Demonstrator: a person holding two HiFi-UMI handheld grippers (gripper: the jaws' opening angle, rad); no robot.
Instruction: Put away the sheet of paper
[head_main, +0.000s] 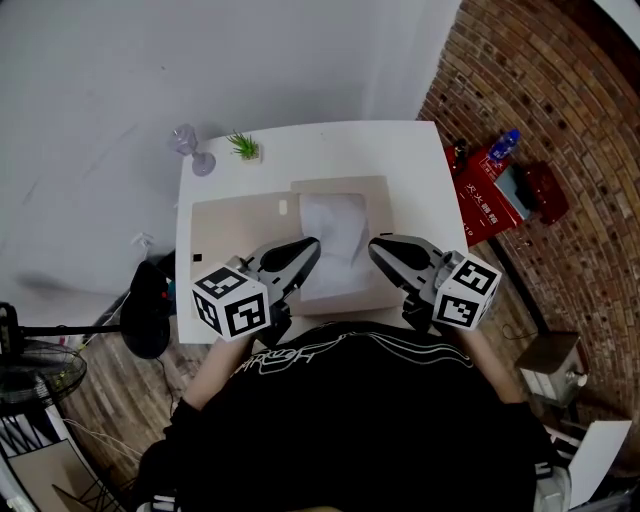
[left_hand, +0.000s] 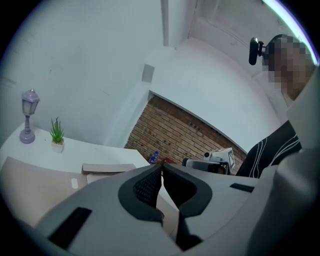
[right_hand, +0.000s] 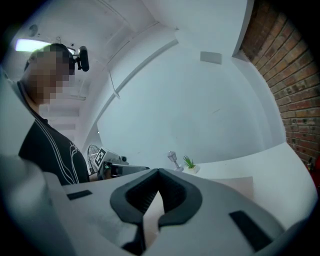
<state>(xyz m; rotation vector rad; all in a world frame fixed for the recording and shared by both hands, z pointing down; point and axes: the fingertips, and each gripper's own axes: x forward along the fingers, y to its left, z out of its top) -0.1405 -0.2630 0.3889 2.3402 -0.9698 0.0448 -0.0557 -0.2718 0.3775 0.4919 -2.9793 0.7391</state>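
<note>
1. The sheet of paper (head_main: 335, 235) lies slightly rumpled on the right half of the open cardboard folder (head_main: 232, 228); there, a closing flap would cover it.
2. The left gripper (head_main: 312, 247) has its jaws pressed together on nothing; so does the right gripper (head_main: 377, 247).
3. Both hover at the folder's near edge, flanking the sheet; I judge this keeps paper and flap within reach of either.
</note>
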